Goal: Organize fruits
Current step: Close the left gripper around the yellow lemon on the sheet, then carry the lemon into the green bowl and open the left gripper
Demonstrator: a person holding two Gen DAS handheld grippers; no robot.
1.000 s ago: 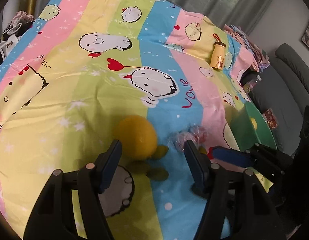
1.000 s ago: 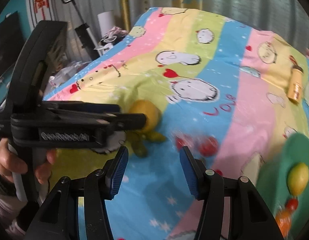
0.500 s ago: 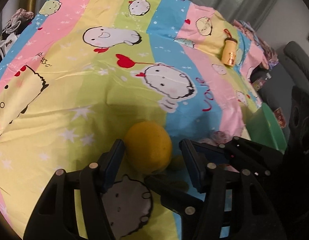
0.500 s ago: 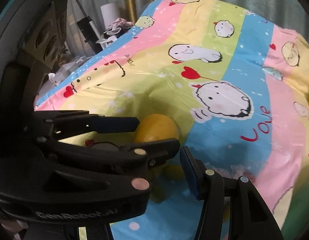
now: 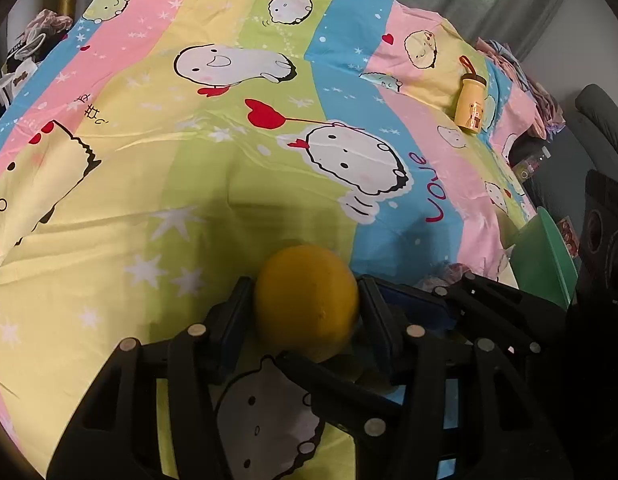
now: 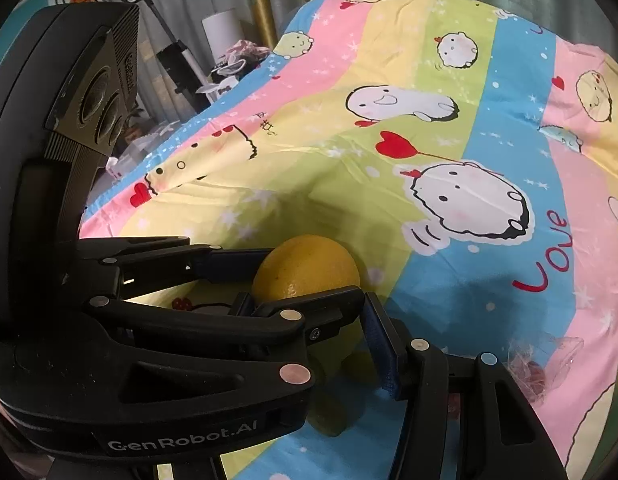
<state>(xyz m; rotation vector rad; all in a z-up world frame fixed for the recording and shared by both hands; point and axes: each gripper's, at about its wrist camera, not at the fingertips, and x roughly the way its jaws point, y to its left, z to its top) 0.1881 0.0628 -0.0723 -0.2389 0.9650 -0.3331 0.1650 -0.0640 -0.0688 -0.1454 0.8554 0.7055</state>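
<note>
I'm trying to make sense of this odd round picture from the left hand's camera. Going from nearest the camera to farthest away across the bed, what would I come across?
Left hand-held gripper, its jaws closing around the yellow fruit → white cartoon face beside the word "Love" → yellow bottle lying on the bedspread.

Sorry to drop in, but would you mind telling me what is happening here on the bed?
A person holding a gripper in each hand is sorting fruit on a cartoon-print bedsheet. The left gripper is closing around a large yellow citrus fruit, which sits between its fingers. The right gripper reaches in close beside it, over small green fruits; its grip is hidden. A green tray waits at the bed's right edge, and a yellow bottle lies farther back.
</note>
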